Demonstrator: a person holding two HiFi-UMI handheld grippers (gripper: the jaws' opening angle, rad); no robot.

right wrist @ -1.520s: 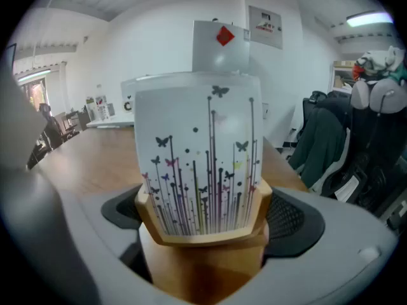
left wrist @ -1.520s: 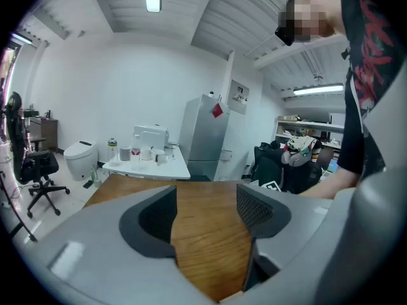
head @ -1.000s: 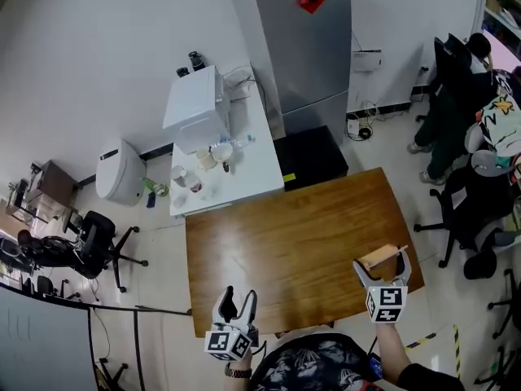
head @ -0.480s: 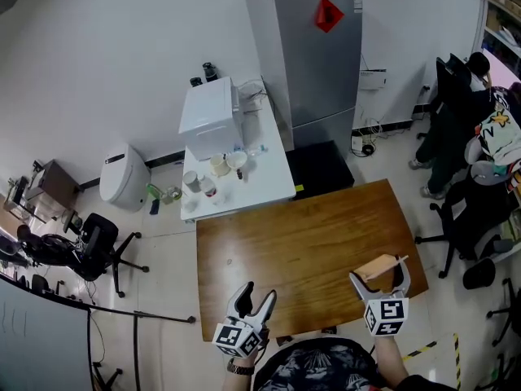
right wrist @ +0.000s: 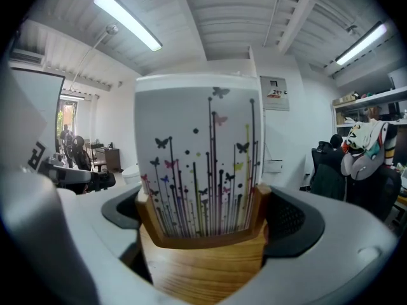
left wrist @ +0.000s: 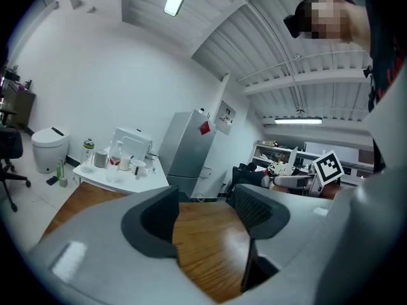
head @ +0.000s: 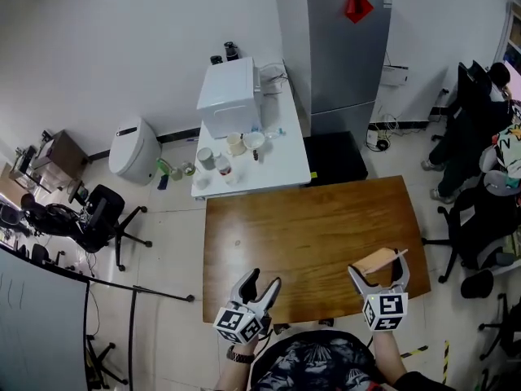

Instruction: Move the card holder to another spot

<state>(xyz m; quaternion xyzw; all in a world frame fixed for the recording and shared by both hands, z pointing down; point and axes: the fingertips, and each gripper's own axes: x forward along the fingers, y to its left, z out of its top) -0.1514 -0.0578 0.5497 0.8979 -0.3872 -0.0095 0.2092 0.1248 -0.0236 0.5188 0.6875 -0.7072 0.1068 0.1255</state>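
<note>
The card holder (right wrist: 203,259) is a small wooden block that carries a white card (right wrist: 198,164) printed with butterflies and thin coloured stems. My right gripper (right wrist: 203,224) is shut on it, one jaw at each side of the wood. In the head view the card holder (head: 377,260) hangs above the front right corner of the brown wooden table (head: 309,226), held by my right gripper (head: 379,271). My left gripper (head: 260,286) stands open at the table's front edge, left of middle, with nothing between its jaws. The left gripper (left wrist: 206,211) faces along the bare tabletop (left wrist: 210,246).
Behind the brown table stands a white table (head: 273,169) with cups, bottles and a white box-shaped appliance (head: 226,96). A grey fridge (head: 346,51) rises at the back. Office chairs (head: 98,218) stand at left, and seated people and chairs (head: 488,210) are at right.
The head view has shifted, so the scene sits further right and lower. Both grippers keep about the same places, the right one still shut on the card holder.
</note>
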